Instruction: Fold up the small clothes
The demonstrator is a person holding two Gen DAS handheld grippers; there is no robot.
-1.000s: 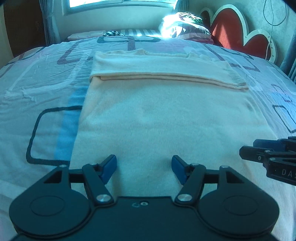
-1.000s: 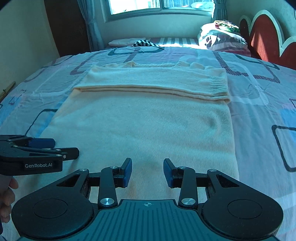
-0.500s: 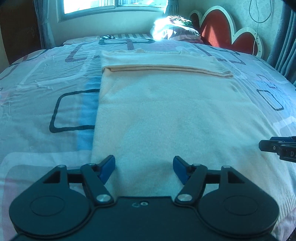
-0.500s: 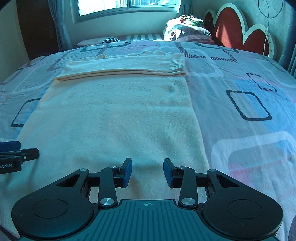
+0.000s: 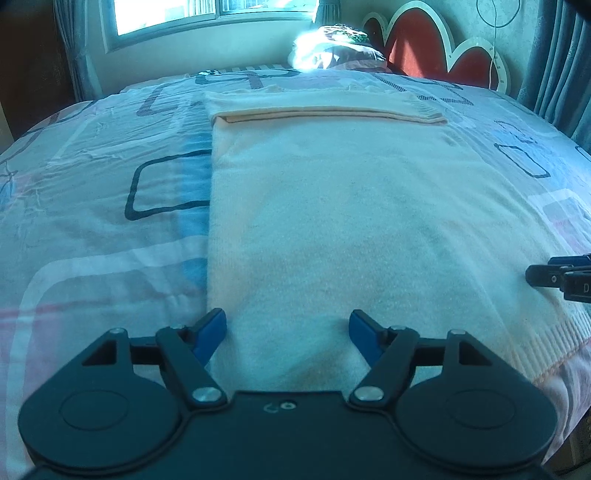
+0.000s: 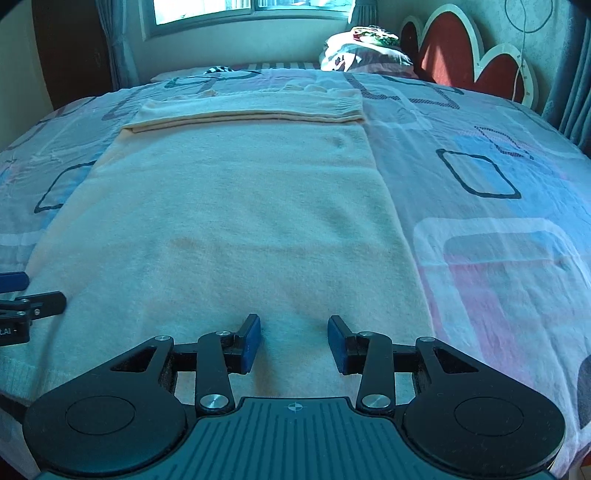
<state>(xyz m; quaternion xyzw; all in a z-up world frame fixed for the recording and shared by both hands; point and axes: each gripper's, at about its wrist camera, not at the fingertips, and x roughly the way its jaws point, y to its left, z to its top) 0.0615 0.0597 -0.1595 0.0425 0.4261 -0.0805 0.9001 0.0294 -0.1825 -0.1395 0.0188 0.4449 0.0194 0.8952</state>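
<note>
A cream knit sweater [image 5: 332, 206] lies flat on the bed, its sleeves folded across the far end [image 5: 325, 107]; it also shows in the right wrist view [image 6: 236, 206]. My left gripper [image 5: 288, 330] is open and empty over the sweater's near left hem corner. My right gripper [image 6: 293, 338] is open and empty over the near right part of the hem. Each gripper shows at the edge of the other's view: the right one [image 5: 557, 278], the left one [image 6: 26, 310].
The bed sheet [image 5: 92, 206] is pale with blue, pink and dark outlined squares. Pillows [image 6: 362, 51] and a red cloud-shaped headboard [image 6: 469, 55] stand at the far right. A window [image 6: 251, 7] and curtains are behind the bed.
Both grippers have drawn back toward the near end of the sweater and spread apart, the left toward the left hem corner, the right toward the right edge. Both stay open.
</note>
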